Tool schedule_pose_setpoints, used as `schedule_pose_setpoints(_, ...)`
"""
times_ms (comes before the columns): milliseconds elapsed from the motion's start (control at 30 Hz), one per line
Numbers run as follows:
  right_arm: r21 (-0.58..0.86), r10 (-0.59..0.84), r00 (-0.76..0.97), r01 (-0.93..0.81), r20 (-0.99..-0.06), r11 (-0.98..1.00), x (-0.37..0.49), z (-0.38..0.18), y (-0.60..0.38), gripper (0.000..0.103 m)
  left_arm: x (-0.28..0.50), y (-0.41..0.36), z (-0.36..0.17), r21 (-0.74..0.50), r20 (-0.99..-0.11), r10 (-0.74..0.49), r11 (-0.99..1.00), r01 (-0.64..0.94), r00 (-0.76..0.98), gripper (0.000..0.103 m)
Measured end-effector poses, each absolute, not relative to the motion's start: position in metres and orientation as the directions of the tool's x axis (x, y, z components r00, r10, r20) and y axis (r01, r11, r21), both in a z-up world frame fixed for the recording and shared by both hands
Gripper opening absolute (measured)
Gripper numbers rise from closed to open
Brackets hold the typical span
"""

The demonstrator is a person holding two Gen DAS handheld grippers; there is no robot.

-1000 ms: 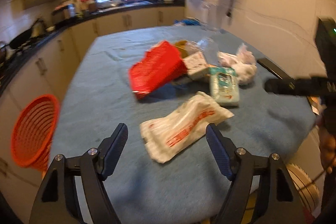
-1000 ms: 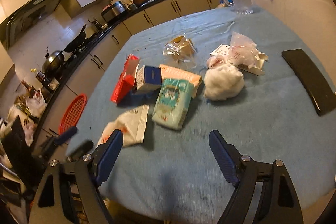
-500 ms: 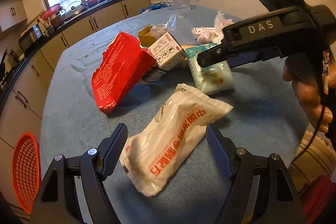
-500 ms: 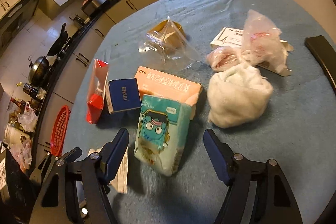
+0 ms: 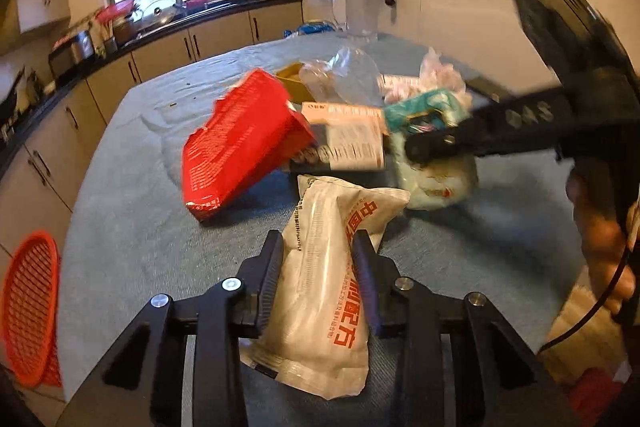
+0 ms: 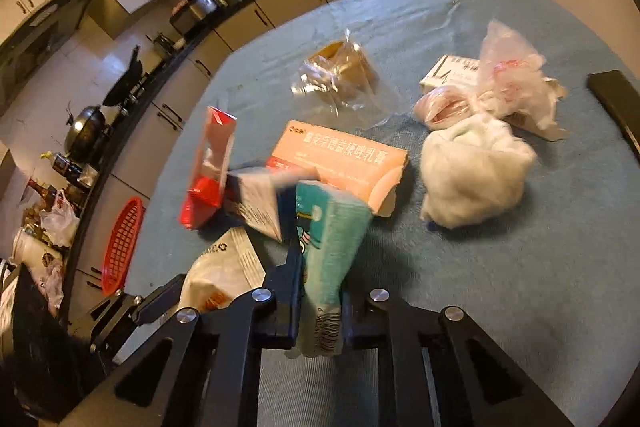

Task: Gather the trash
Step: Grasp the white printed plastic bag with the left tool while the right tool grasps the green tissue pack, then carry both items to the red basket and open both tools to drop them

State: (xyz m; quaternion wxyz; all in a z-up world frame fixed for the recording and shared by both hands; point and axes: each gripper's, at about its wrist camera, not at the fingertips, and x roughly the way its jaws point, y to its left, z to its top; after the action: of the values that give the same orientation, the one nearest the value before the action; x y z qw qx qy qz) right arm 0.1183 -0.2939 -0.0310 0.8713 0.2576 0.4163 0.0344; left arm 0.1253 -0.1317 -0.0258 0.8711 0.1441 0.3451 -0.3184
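A white packet (image 5: 320, 307) with red lettering lies on the blue-clothed table (image 5: 132, 227), and my left gripper (image 5: 318, 247) is closing on it, pads pressing both its sides. The same packet (image 6: 224, 271) shows in the right wrist view. A teal tissue pack (image 6: 328, 227) stands tilted up on edge, with my right gripper (image 6: 320, 291) shut on its lower end. From the left wrist view the right gripper (image 5: 424, 147) reaches in from the right over that tissue pack (image 5: 436, 183). More litter lies behind: a red bag (image 5: 236, 151), a small printed box (image 5: 348, 143), a pink box (image 6: 344, 163).
A white wad (image 6: 476, 171), a clear plastic bag (image 6: 340, 79) and a crumpled pinkish bag (image 6: 508, 79) lie further back. A black flat slab (image 6: 616, 103) sits at the right edge. An orange basket (image 5: 28, 307) stands below the table's left side. Kitchen counters run behind.
Both grippers came forward and down to the litter and closed. The left one took hold of the white packet, the right one took hold of the teal tissue pack and tipped it up.
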Motion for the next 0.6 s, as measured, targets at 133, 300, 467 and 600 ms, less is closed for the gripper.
schedule_pose_setpoints(133,0.459,0.24,0.695,0.144,-0.677,0.877,0.098,-0.016,-0.295,0.017,0.133,-0.113,-0.019,-0.055,-0.675,-0.487,0.783,0.62,0.554,0.034)
schedule_pose_setpoints(300,0.428,0.21,0.733,0.122,-0.647,0.896,0.086,0.002,-0.288,0.017,0.124,-0.087,-0.005,-0.098,-0.632,-0.511,0.799,0.594,0.583,0.034)
schedule_pose_setpoints(467,0.412,0.24,0.743,0.052,-0.624,0.91,0.089,0.015,-0.267,0.017,0.124,-0.066,0.016,-0.106,-0.591,-0.51,0.817,0.566,0.626,0.034)
schedule_pose_setpoints(600,0.413,0.277,0.739,0.001,-0.614,0.911,0.098,0.023,-0.25,0.017,0.12,-0.049,0.026,-0.09,-0.569,-0.487,0.838,0.538,0.663,0.034)
